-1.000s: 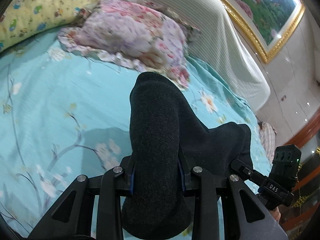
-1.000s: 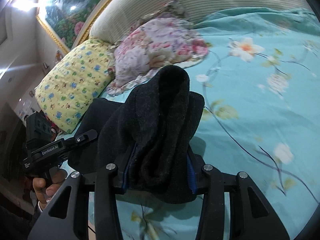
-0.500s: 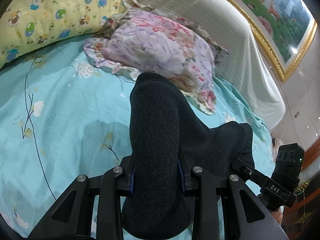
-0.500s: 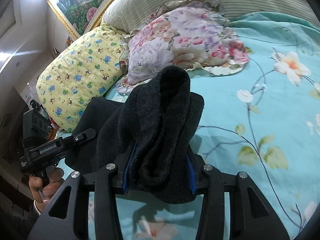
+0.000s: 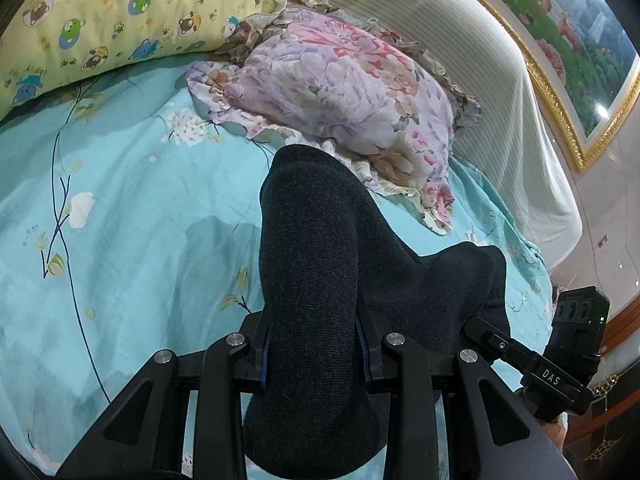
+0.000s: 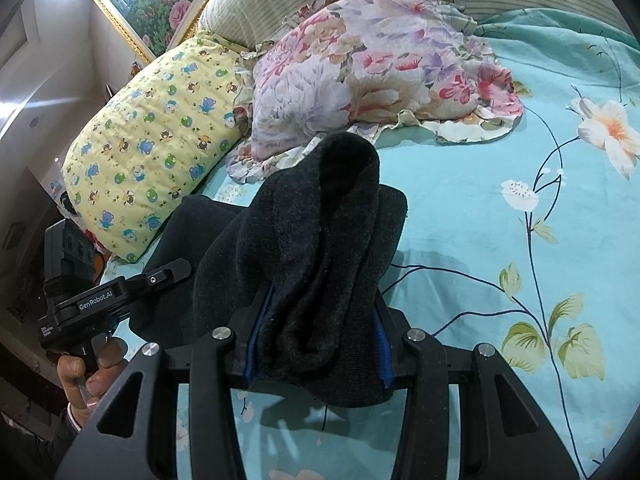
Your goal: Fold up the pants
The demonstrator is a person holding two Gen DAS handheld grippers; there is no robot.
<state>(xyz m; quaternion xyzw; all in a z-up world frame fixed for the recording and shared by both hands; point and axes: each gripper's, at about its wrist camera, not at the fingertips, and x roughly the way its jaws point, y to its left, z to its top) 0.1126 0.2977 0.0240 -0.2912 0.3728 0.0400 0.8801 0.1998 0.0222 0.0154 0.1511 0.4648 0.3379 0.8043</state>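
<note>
The dark grey knit pants (image 5: 312, 264) hang bunched between both grippers above the turquoise floral bed sheet (image 5: 132, 216). My left gripper (image 5: 312, 344) is shut on one thick fold, which bulges up over its blue pads. In the right wrist view the pants (image 6: 320, 264) are also clamped in my right gripper (image 6: 316, 348), shut on a rolled wad of the cloth. The fabric stretches sideways between the two. The right gripper (image 5: 532, 364) shows at the lower right of the left wrist view, and the left gripper (image 6: 120, 292), held by a hand (image 6: 88, 376), at the lower left of the right one.
A pink and lilac floral pillow (image 5: 344, 92) and a yellow cartoon-print pillow (image 5: 100, 16) lie at the head of the bed. Behind them runs a striped padded headboard (image 5: 480, 80) under a gold-framed picture (image 5: 572, 32). Dark wooden furniture (image 5: 616, 420) stands beside the bed.
Both grippers have carried the pants toward the head of the bed; the pillows now sit closer and larger in both views. The grip on the cloth is unchanged.
</note>
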